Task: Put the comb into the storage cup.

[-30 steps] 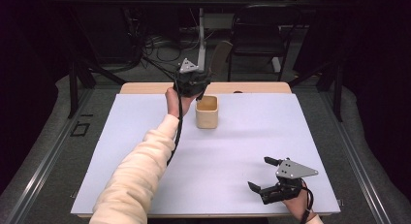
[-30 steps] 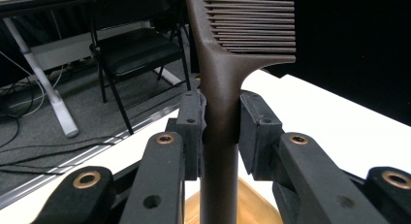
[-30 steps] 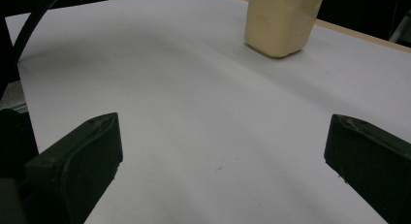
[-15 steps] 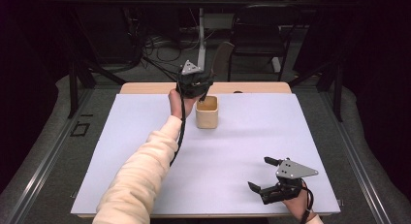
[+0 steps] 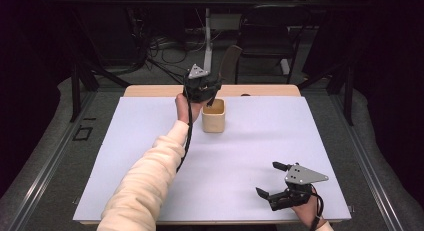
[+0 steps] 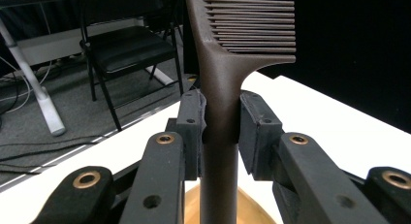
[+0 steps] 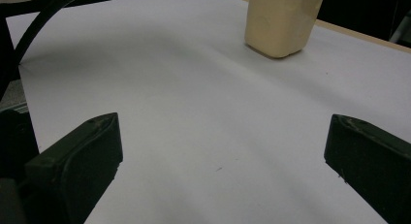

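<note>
The left tool point(image 6: 219, 124), clamped on the comb point(image 6: 228, 64), has edged closer over the cup point(image 5: 213, 116); the right tool point(image 5: 272, 183) stays apart on the worktop point(image 5: 280, 136).

cream sleeve point(image 5: 145, 186), blk claws w/ screws

Comb point(image 6: 220, 88) in the left gripper view runs off the top edge, teeth cut off, and its handle's lower end leaves the bottom edge, so the tip is hidden; in the high view it is too small to make out, hidden behind the left gripper point(image 5: 202, 88). Cup point(image 7: 281, 20) at the top of the right gripper view loses its rim to the frame edge.
</note>
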{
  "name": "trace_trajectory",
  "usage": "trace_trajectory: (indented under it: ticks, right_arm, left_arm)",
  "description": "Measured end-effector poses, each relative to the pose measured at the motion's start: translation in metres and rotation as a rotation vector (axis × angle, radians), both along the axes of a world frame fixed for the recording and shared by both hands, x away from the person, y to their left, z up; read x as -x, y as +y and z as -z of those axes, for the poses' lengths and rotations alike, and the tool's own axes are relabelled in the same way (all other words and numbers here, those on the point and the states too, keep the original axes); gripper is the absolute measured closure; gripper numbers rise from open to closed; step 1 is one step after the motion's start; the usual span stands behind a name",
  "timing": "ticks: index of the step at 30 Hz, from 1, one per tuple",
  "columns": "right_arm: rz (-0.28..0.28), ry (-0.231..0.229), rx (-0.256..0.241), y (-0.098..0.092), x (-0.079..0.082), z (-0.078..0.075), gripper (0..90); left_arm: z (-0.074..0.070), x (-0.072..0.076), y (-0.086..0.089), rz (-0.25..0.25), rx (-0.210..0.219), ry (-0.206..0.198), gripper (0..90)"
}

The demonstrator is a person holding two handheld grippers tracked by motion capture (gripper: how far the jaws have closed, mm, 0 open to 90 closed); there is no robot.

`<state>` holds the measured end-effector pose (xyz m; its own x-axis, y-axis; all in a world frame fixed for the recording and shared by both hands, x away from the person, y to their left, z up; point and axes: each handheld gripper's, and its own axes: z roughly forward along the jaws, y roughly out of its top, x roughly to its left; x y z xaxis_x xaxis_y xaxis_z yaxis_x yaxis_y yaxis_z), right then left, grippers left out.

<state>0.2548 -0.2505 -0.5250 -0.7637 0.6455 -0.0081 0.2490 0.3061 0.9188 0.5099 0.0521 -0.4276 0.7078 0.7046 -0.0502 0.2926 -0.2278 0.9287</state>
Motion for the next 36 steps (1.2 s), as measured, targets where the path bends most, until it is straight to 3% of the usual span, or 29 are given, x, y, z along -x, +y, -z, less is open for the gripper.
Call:
trace_trajectory:
  ticks: [18,36]
  right_arm:
    - [-0.001,-0.001,0.000,0.000,0.000,0.000,0.0]
    - [0.000,0.000,0.002,0.000,0.000,0.000,0.0]
  left_arm:
    - [0.008,-0.002,0.002,0.012,0.009,0.016,72.3]
    - [0.019,-0.003,0.005,0.026,-0.011,0.030,72.3]
